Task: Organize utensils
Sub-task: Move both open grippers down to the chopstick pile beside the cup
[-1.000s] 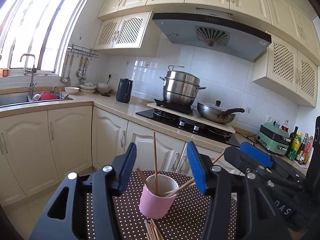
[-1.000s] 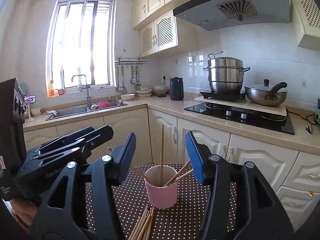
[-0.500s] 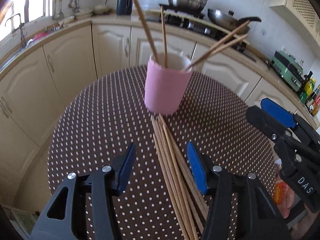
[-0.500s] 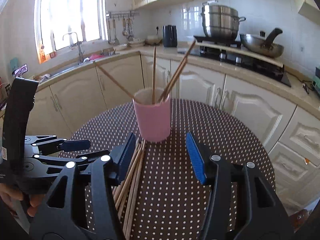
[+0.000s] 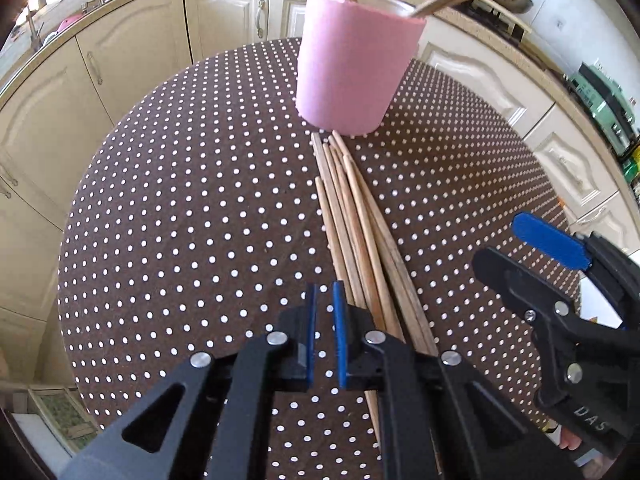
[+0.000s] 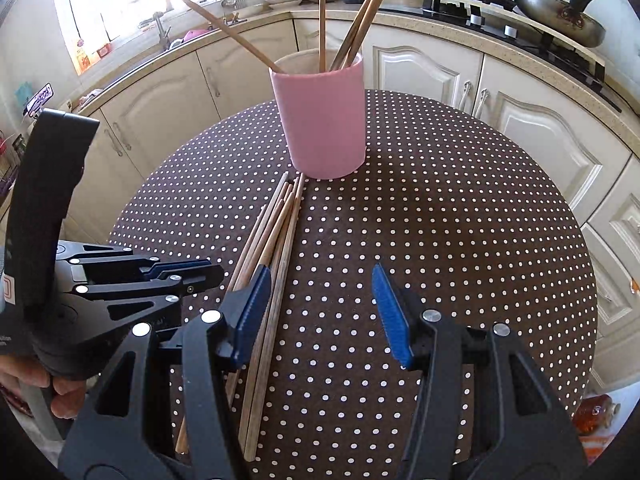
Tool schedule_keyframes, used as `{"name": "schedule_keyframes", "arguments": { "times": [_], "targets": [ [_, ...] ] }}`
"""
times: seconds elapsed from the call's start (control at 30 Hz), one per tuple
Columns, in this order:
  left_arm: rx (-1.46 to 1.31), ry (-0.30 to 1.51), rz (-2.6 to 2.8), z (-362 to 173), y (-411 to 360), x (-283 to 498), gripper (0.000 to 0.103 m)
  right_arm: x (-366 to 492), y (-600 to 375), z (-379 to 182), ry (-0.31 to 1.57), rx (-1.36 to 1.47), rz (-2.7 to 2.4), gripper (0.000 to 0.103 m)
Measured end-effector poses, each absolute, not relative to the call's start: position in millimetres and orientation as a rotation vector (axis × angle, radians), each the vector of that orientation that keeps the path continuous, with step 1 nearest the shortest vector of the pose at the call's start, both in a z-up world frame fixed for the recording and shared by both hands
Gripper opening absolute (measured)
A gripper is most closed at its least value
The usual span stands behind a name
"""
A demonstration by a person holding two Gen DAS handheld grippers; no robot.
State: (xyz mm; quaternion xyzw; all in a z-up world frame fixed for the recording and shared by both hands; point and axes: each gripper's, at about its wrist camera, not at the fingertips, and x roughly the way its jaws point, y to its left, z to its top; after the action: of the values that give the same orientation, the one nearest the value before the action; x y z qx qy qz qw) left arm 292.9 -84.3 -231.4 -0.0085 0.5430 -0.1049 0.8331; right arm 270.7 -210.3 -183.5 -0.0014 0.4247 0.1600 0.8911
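Note:
A pink cup (image 5: 352,76) (image 6: 324,124) stands on the round dotted table (image 5: 180,220) (image 6: 460,240) with several wooden chopsticks (image 6: 320,20) standing in it. A bundle of loose chopsticks (image 5: 356,232) (image 6: 276,228) lies on the cloth, running from the cup's base toward me. My left gripper (image 5: 324,292) (image 6: 200,270) hangs just left of the bundle's near end, its jaws closing to a thin slit with only cloth showing between them. My right gripper (image 6: 324,312) (image 5: 532,248) is open over the cloth, its left pad above the bundle's right side, holding nothing.
Cream cabinets (image 6: 432,76) curve around the table's far side. A stove with a wok (image 6: 556,12) sits on the counter at right, a sink (image 6: 172,40) under the window at left. A hand (image 6: 60,396) holds the left gripper's handle.
Both grippers have sunk and tipped down toward the table, so the cup and loose chopsticks look closer. The left jaws went from half open to nearly together. The right jaws kept their width.

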Motion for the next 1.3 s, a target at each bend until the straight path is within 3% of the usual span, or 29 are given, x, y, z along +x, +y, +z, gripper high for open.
{"name": "schedule_keyframes", "arguments": {
  "times": [0.67, 1.3],
  "targets": [
    [0.058, 1.178, -0.210, -240.4, -136.8, 297.2, 0.009, 271.2, -214.1, -190.0, 0.914, 0.014, 0.346, 0.053],
    [0.099, 1.195, -0.211, -256.6, -137.7, 321.8, 0.008, 291.4, -217.9, -205.4, 1.012, -0.010, 0.354, 0.052]
  ]
}}
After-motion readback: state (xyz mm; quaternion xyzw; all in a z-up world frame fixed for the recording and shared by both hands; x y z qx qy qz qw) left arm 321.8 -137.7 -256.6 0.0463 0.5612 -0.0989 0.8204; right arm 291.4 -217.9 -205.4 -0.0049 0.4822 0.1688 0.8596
